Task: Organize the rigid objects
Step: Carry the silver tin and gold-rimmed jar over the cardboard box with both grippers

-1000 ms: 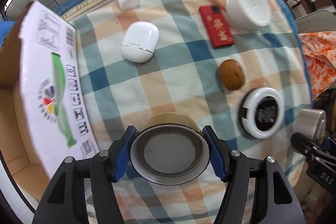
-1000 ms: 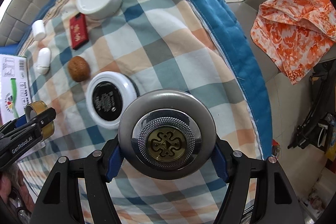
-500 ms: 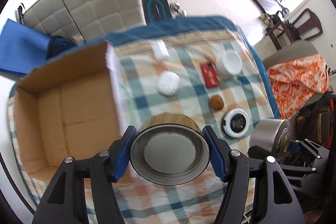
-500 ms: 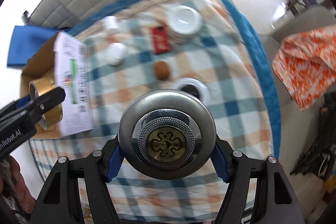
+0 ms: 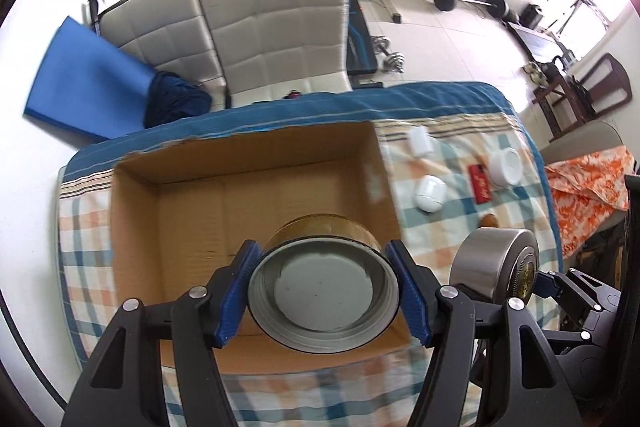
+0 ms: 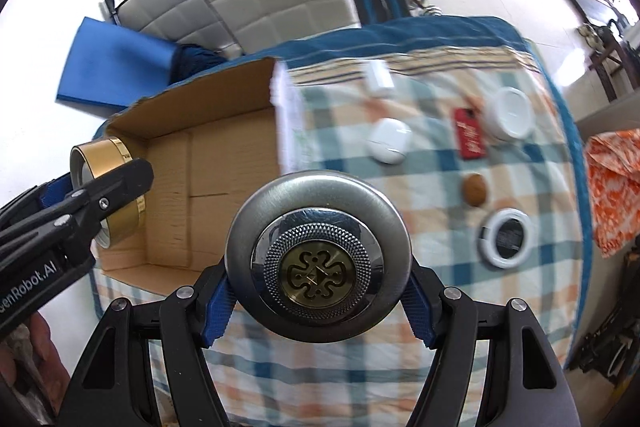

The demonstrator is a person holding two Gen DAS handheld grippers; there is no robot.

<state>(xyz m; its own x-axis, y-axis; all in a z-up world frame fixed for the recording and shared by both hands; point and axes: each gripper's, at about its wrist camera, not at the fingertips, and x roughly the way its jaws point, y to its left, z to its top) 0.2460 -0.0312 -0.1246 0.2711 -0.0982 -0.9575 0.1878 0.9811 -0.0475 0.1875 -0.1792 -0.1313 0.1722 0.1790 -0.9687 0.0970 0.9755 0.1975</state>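
My left gripper (image 5: 324,291) is shut on a gold round tin (image 5: 324,293), held above the near part of the open cardboard box (image 5: 192,203); the tin also shows in the right wrist view (image 6: 106,187). My right gripper (image 6: 318,275) is shut on a silver round tin (image 6: 318,259) with a gold emblem, held above the checked cloth right of the box (image 6: 224,171); it also shows in the left wrist view (image 5: 496,263).
On the checked cloth (image 6: 420,187) lie a white oval case (image 6: 390,141), a small white box (image 6: 380,77), a red packet (image 6: 470,133), a white round jar (image 6: 510,113), a brown lump (image 6: 475,189) and a white-rimmed black disc (image 6: 506,233). A sofa stands behind; an orange cloth lies at right.
Both grippers have risen and pulled back with their tins. My left gripper has moved left, from over the cloth to over the box.
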